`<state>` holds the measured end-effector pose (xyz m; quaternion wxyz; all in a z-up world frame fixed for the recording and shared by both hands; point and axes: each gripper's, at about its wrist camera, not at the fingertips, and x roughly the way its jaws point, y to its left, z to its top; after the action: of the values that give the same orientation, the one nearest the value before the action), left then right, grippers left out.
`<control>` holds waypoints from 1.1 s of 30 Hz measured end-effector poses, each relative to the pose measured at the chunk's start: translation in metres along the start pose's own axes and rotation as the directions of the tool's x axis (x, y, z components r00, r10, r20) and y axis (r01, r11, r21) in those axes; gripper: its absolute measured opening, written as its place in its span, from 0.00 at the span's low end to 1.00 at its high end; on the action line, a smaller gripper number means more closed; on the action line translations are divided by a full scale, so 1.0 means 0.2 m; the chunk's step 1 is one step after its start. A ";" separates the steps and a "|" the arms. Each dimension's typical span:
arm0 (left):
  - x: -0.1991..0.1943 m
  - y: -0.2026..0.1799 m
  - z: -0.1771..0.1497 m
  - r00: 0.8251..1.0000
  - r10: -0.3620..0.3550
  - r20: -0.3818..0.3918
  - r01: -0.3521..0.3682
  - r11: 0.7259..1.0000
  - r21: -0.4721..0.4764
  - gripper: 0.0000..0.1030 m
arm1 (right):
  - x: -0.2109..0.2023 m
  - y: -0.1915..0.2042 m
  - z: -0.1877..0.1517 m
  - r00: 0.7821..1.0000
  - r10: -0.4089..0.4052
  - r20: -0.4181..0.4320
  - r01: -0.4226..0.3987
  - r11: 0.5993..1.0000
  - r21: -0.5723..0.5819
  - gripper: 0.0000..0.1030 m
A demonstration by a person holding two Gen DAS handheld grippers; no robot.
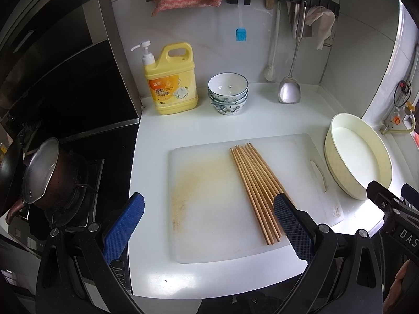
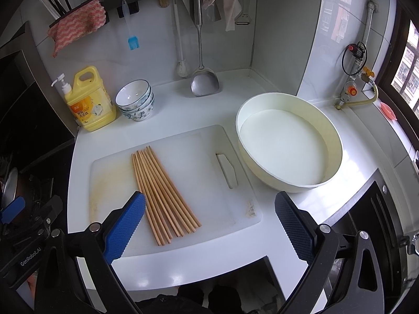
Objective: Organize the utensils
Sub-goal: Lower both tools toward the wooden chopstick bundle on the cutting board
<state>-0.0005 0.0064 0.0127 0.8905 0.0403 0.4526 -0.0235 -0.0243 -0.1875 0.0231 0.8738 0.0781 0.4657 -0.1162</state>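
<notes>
Several wooden chopsticks (image 1: 255,191) (image 2: 162,191) lie side by side on a white cutting board (image 1: 209,204) (image 2: 199,162). My left gripper (image 1: 209,222) hovers open over the board's near half, its right finger over the chopsticks' near ends, nothing held. My right gripper (image 2: 209,222) is open above the board's near right edge, its left finger beside the chopsticks. The right gripper (image 1: 392,204) shows at the left wrist view's right edge, the left gripper (image 2: 15,209) at the right wrist view's left edge. A holder with dark and white chopsticks (image 2: 55,2) hangs on the wall rail.
A cream basin (image 1: 358,157) (image 2: 288,146) sits right of the board. Stacked bowls (image 1: 227,94) (image 2: 136,100) and a yellow detergent jug (image 1: 172,78) (image 2: 90,99) stand at the back. A spatula (image 2: 203,78), brush and cloths hang from the rail. A pot (image 1: 44,172) sits on the stove at left.
</notes>
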 end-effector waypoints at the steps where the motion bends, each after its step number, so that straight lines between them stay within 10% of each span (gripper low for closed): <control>1: 0.02 0.01 -0.01 1.000 -0.006 -0.006 0.006 1.000 0.007 0.94 | 0.01 0.01 0.00 1.000 -0.001 0.001 0.001 1.000 0.001 0.92; 21: 0.52 0.02 -0.14 0.991 -0.130 -0.022 0.130 0.991 0.006 0.94 | 0.40 -0.06 -0.20 0.996 0.093 0.017 -0.092 0.994 -0.054 0.92; 33: 0.72 -0.11 -0.26 0.998 -0.050 -0.032 0.048 0.997 -0.061 0.94 | 0.74 -0.13 -0.23 0.965 0.258 -0.046 -0.262 0.951 -0.162 0.92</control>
<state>0.0409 -0.0120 -0.1355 0.8826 0.0028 0.4690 -0.0309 0.0118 -0.2213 -0.1251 0.8792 0.0669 0.4700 0.0403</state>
